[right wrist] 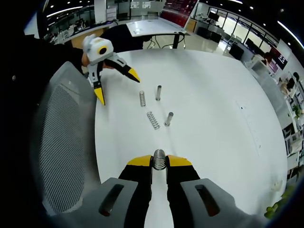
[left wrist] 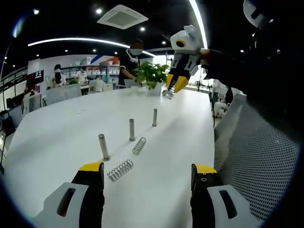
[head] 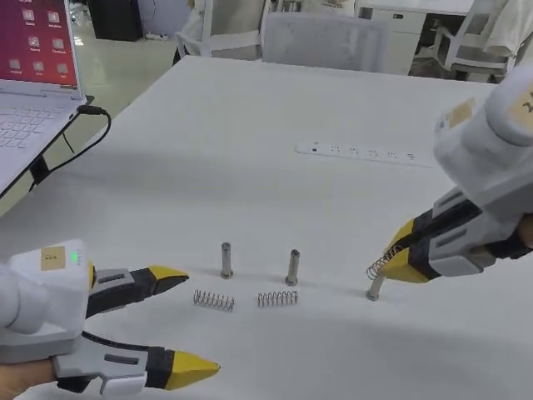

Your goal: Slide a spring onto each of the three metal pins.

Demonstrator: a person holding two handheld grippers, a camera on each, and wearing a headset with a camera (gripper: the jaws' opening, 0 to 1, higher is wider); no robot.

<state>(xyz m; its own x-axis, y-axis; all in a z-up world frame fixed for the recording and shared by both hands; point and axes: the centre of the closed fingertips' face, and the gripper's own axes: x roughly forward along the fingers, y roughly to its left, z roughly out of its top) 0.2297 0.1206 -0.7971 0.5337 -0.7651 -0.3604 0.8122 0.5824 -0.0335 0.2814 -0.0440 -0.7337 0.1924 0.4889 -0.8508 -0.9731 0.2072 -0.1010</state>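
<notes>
The held spring is pinched between the closed jaws of the right tool. Its free end slants down to the top of the right pin; whether coil and pin touch I cannot tell. The middle pin and left pin stand bare on the white bench, with a second spring lying flat just in front of the middle pin and a third spring just in front of the left pin. The left tool hovers near these, jaws wide apart and empty. The first threading seems to be in hand. Next, the coil's open end needs lining up over the pin tip, then lowering along the shaft before release.
</notes>
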